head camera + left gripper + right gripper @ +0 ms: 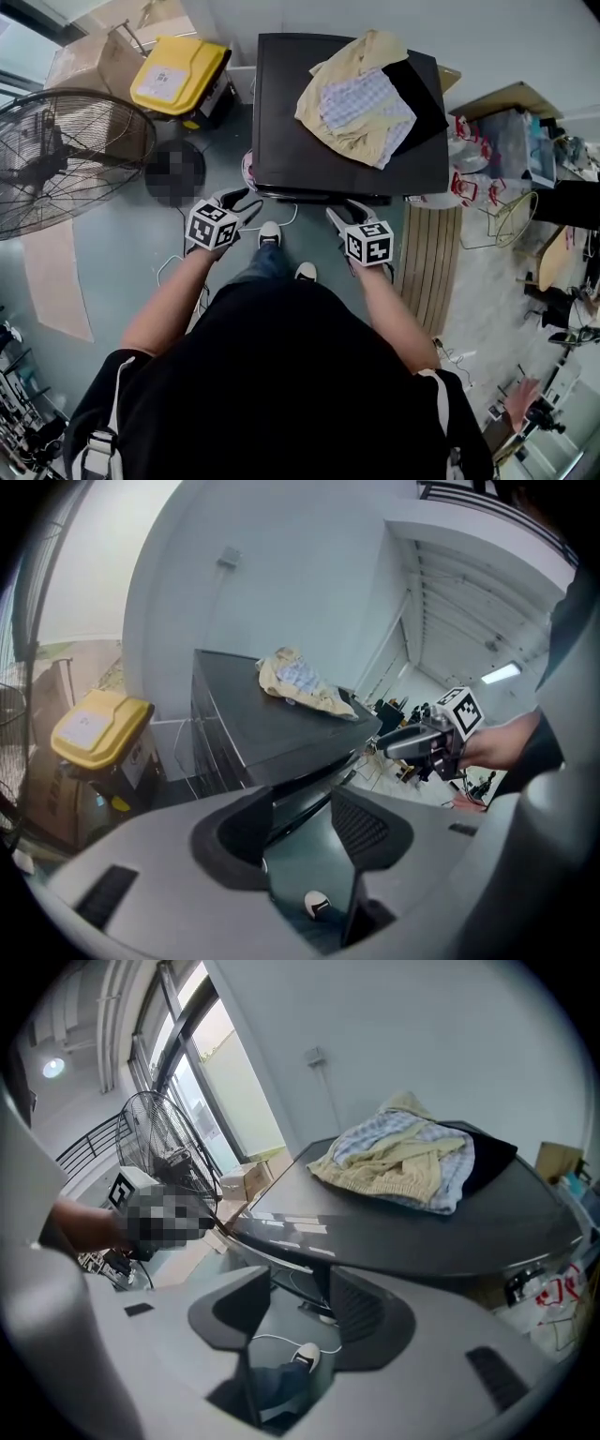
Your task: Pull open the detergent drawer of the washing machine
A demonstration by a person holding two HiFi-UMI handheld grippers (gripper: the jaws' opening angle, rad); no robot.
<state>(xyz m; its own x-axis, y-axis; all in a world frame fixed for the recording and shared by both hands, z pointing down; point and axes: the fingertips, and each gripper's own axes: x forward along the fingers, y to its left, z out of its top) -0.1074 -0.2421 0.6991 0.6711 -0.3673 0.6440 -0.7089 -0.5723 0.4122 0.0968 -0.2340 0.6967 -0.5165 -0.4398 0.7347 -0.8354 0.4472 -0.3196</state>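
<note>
The washing machine (281, 122) is a dark box seen from above, with a heap of yellow and checked clothes (361, 98) on its lid. Its front face is hidden in the head view; in the left gripper view only a dark strip of the front (225, 752) shows, and I cannot make out the detergent drawer. My left gripper (242, 199) hangs just before the machine's front left edge, open and empty (302, 808). My right gripper (345, 210) is before the front edge further right, also open with nothing between its jaws (298, 1288).
A yellow-lidded bin (178, 73) and a cardboard box (89, 61) stand left of the machine, with a large floor fan (66, 155) nearer. A white cable (281, 223) lies by my shoes (270, 234). A slatted wooden panel (427, 262) and clutter (506, 141) lie right.
</note>
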